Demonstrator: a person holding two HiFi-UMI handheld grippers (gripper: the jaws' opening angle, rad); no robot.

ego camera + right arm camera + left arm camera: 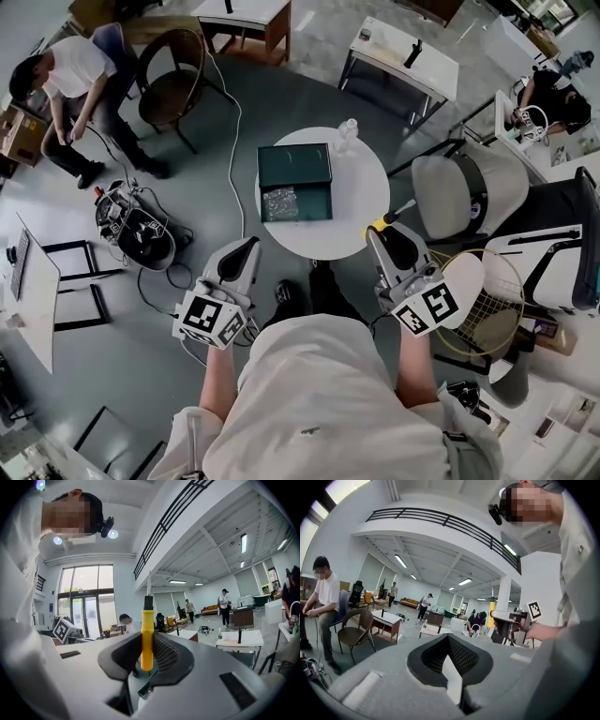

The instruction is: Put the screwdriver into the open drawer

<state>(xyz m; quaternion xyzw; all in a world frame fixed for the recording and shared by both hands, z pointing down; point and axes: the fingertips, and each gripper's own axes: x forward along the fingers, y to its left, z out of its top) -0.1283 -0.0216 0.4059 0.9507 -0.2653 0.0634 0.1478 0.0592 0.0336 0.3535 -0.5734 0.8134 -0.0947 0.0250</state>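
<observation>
A dark green drawer unit (294, 165) stands on the round white table (361, 192). Its open drawer (296, 202) faces me and holds a clear plastic bag (280, 202). My right gripper (383, 232) is at the table's near right edge, shut on the screwdriver (391, 217). The yellow handle (146, 639) sits between the jaws in the right gripper view (145, 660), with the black collar and thin shaft pointing up. My left gripper (246, 246) hovers off the table's near left edge. Its jaws (452, 665) are together with nothing between them.
A clear bottle (347, 136) stands at the table's far edge. A grey chair (469, 192) and a racket (483, 309) are close on the right. Cables and gear (131, 225) lie on the floor at left, beyond them a seated person (70, 84) and a wicker chair (178, 80).
</observation>
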